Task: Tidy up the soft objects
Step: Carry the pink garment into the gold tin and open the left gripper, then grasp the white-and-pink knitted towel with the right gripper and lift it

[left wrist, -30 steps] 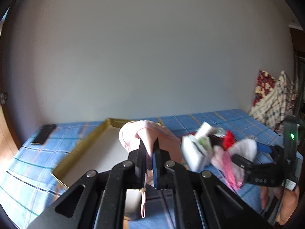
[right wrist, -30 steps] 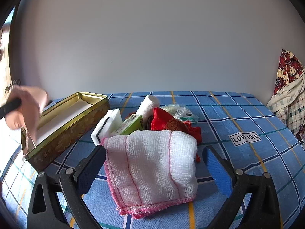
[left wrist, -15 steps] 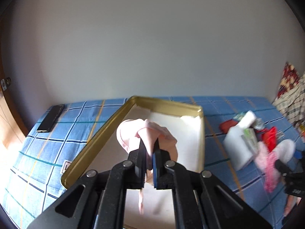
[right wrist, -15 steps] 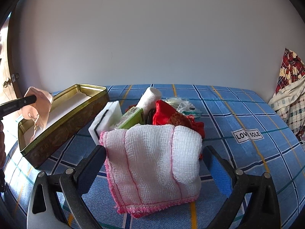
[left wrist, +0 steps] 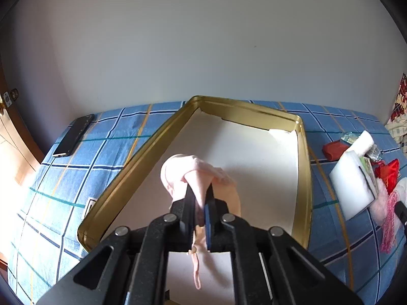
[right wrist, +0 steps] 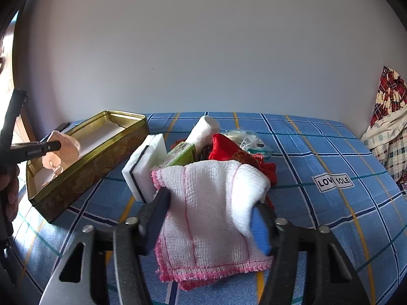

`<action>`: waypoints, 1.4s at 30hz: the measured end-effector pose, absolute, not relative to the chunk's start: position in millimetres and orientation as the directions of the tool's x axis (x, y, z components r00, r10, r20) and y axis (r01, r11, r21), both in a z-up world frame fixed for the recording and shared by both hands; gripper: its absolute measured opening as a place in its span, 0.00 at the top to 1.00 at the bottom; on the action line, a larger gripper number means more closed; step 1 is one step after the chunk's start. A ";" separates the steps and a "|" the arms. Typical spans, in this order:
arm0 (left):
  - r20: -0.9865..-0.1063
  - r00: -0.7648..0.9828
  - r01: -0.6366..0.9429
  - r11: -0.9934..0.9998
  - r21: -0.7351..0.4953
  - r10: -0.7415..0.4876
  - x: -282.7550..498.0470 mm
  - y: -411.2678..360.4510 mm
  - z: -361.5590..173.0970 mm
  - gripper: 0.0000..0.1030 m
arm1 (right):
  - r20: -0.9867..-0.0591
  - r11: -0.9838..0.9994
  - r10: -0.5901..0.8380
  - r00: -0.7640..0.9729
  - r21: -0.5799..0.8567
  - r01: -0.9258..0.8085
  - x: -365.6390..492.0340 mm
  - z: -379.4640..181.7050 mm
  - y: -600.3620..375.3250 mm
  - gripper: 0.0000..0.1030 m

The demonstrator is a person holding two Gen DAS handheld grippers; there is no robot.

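The left gripper (left wrist: 199,198) was pinching a pale pink fabric pouch (left wrist: 193,175) between nearly closed jaws, holding it over the white-lined inside of an open gold tin (left wrist: 304,178); a thin pink cord from the pouch dangled below the fingers. In the right wrist view the same pouch (right wrist: 67,145) hung just above the near end of the tin (right wrist: 96,162), which sat at the left of the blue plaid bedspread (right wrist: 330,216).

The right gripper (right wrist: 211,218) had its jaws closing around a folded white gauze cloth with a pink stitched edge (right wrist: 211,216); the cloth lay between the two fingers, both touching its sides and bunching it.

Just beyond the cloth sat a pile: a white sponge block with a dark stripe (right wrist: 146,162), a green packet (right wrist: 180,152), a white bandage roll (right wrist: 203,129), a red satin pouch (right wrist: 229,152) and a clear plastic wrapper (right wrist: 249,139). A dark phone (left wrist: 73,136) lay at the far left of the bedspread, well apart from the tin. Checked fabrics (right wrist: 389,132) were heaped at the far right.
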State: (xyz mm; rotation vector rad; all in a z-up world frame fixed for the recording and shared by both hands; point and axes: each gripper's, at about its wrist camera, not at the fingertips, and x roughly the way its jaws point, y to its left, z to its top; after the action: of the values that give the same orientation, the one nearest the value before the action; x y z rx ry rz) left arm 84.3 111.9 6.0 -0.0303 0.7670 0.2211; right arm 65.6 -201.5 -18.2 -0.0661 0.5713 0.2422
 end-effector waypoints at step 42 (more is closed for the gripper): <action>-0.510 0.828 -0.291 0.956 -0.036 0.233 -1.0 108.0 18.6 0.10 | -0.378 0.959 0.262 0.888 0.001 -0.283 30.4 -0.8 -205.5 0.89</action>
State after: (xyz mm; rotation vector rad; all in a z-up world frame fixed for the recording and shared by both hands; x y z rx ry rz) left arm -1.0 108.0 18.6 -0.1136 0.5259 0.2788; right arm 30.4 -205.5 -0.8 -0.0546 0.3856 0.2832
